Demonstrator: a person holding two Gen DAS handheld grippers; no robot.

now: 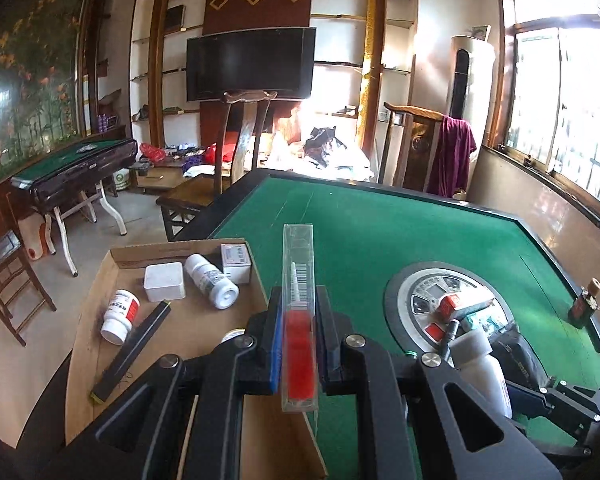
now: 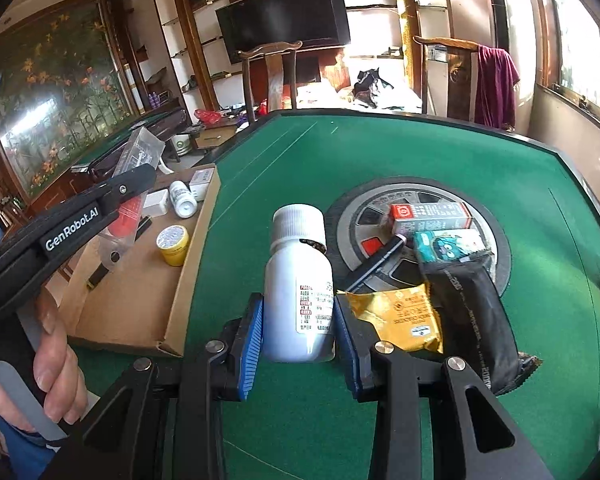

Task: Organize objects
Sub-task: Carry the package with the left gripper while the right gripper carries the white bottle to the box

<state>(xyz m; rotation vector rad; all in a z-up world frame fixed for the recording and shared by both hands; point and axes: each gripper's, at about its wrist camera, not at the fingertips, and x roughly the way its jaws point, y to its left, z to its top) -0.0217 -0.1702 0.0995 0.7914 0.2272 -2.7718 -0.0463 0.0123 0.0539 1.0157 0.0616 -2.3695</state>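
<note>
A green felt table [image 2: 380, 152] fills the room's middle, and on its left side sits a shallow cardboard tray [image 1: 100, 320] where the sorted things go: two white pill bottles, a small white box, a grey-and-white carton, a dark flat strip and, in the right wrist view, a yellow tin [image 2: 174, 245]. At the table's centre the round control dial [image 2: 496, 236] is half buried under what is left to sort: a red-and-grey carton, a teal packet, a black pouch, a gold sachet and a pen.

The left gripper [image 1: 298, 320] has its jaws pinched fully in on a slim clear case [image 1: 299, 280] with a red insert. The case's long axis runs straight out along the fingers, its far end pointing away over the line where the tray's right wall meets the felt. The tray floor lies just left of and below it, so this hand looks the nearer one for a drop.

The right gripper [image 2: 298, 324] has its jaws part closed on the waist of a white bottle [image 2: 298, 280], cap pointing away from the hand, axis along the fingers. It hangs over bare felt, with the tray off to its left past the near corner.
</note>
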